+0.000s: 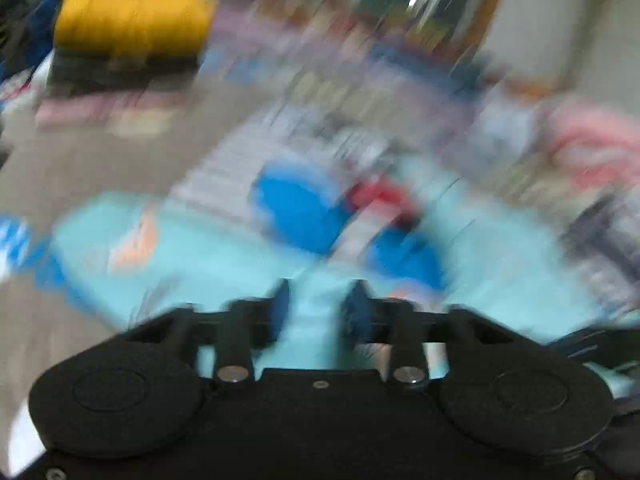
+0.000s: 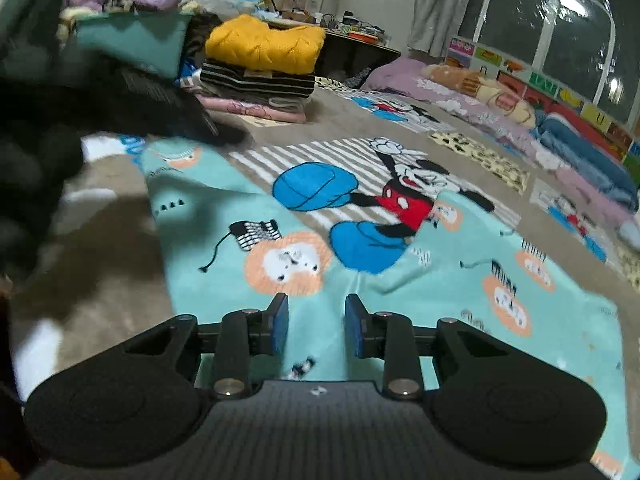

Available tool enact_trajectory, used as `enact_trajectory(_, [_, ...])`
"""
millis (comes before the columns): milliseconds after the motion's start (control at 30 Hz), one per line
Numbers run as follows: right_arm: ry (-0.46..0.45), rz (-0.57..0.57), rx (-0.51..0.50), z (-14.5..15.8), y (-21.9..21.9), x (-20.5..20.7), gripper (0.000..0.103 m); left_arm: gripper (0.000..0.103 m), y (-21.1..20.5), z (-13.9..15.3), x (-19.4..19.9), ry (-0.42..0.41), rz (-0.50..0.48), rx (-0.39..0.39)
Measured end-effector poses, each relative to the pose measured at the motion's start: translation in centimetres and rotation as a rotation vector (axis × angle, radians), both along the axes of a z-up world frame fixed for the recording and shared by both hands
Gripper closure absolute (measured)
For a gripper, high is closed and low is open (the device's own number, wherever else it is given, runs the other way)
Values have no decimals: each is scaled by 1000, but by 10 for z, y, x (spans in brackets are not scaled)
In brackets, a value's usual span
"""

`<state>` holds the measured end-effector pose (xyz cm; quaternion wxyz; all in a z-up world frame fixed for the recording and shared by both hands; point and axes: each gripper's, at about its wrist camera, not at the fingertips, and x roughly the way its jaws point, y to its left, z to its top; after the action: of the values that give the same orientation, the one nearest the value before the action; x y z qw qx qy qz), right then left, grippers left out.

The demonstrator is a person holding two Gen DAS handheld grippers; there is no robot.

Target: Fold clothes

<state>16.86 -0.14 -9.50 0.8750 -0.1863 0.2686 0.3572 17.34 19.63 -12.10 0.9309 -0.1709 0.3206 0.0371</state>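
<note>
right gripper (image 2: pixel 316 322) hovering over a teal garment (image 2: pixel 224 208) with orange lion prints, blue-padded fingers (image 2: pixel 280 320) parted, nothing between them. teal garment spread flat on the floor, partly over a cartoon mouse blanket (image 2: pixel 392 192) with grey stripes, red shorts and big blue shoes. lion print (image 2: pixel 290 262) just ahead of the finger tips. dark blurred shape, probably the left gripper (image 2: pixel 192 120), at the far left corner of the garment, a fold of teal cloth lifted beside it; hard to tell more. farther back, a stack of folded clothes (image 2: pixel 256 84) topped by a yellow quilted jacket (image 2: pixel 266 46). low desk with clutter behind the stack. along the right, purple bedding (image 2: pixel 460 100) and a blue roll beneath a dark window (image 2: pixel 560 20).

left wrist view heavily smeared by motion. left gripper (image 1: pixel 320 312) with fingers (image 1: pixel 358 308) apart, a strip of teal cloth seen in the gap; whether grasped or merely lying behind, cannot tell. same blue shoes and yellow jacket (image 1: pixel 132 20) recognisable through the blur.
</note>
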Motion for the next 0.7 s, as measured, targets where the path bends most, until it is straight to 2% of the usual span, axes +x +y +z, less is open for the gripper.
enact_trajectory(133, [108,-81,103,2,-45,18,69,64,-1,17,4,-89,1,-50])
enact_trajectory(233, [199,-204,221,1,-97,43,69,64,-9,21,15,-104,-31,-87])
enact_trajectory(333, [237,-303,292,1,-145,65,68,63,-17,25,26,-119,-63,-124])
enact_trajectory(400, [269,-363,354,0,-176,79,64,52,-22,28,33,-129,-85,-149])
enact_trajectory(433, [284,-395,388,0,-191,86,64,48,-24,29,37,-131,-94,-162])
enact_trajectory(533, [319,-477,479,-2,-228,107,63,48,-27,30,59,-117,-107,-195])
enact_trajectory(700, [345,-565,578,-6,-265,142,60,48,-22,26,103,-92,-111,-255])
